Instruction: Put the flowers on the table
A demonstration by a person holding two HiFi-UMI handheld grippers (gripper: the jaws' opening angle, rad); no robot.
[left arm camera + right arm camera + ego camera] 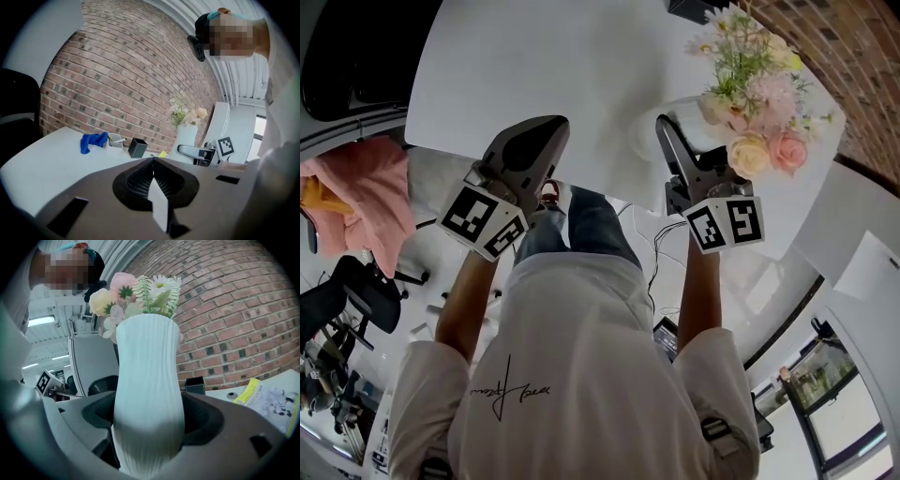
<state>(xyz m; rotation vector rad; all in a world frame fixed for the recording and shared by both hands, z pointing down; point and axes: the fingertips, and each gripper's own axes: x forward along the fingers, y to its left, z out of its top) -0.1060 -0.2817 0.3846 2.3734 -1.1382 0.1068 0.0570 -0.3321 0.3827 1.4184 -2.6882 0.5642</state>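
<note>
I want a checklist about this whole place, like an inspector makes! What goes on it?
Surface: white table, curved edge.
Job's things: flowers standing upright in a white ribbed vase.
Clutter: blue cloth, pen cup, black box, yellow booklet, all on the table.
Grippers: left gripper shut, empty; right gripper shut on the vase.
Cables: thin cable on the floor.
Surroundings: brick wall, black chair, pink cloth.

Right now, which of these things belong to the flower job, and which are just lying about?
Job: ribbed white vase holding pastel flowers; right tool clamped on the vase; white table.
Lying about: crumpled blue cloth, black square box, yellow leaflet, pink cloth off the table.
</note>
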